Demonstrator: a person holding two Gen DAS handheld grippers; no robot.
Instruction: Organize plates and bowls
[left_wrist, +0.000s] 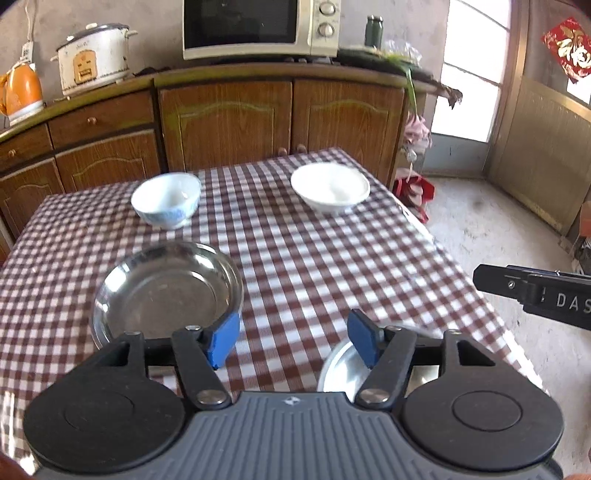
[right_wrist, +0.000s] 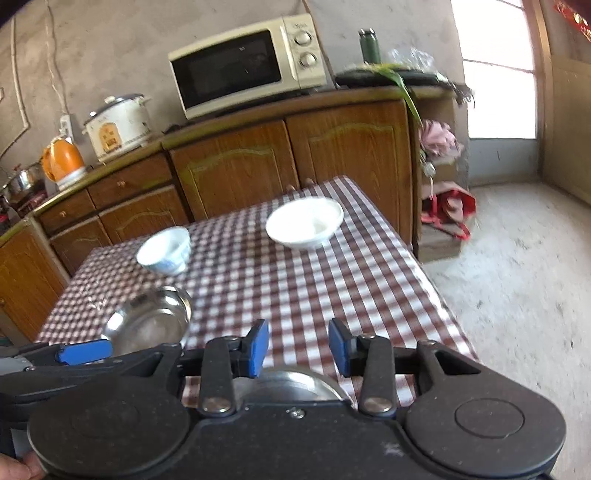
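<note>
On the checked worktop (left_wrist: 303, 258), from left to right, stood a steel plate (left_wrist: 166, 291), a blue-patterned bowl (left_wrist: 166, 199) behind it, a white bowl (left_wrist: 330, 187) far right, and a second steel plate (left_wrist: 343, 369) near. The left claw (left_wrist: 293, 338) and the right claw (right_wrist: 298, 345) were both apart, holding nothing. Steel seemed light and slippery — best pinched at the rim; the bowls looked fragile.

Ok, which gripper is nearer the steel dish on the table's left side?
Left. The left gripper hovers right beside the steel dish; the right gripper sits farther right, over another plate.
</note>
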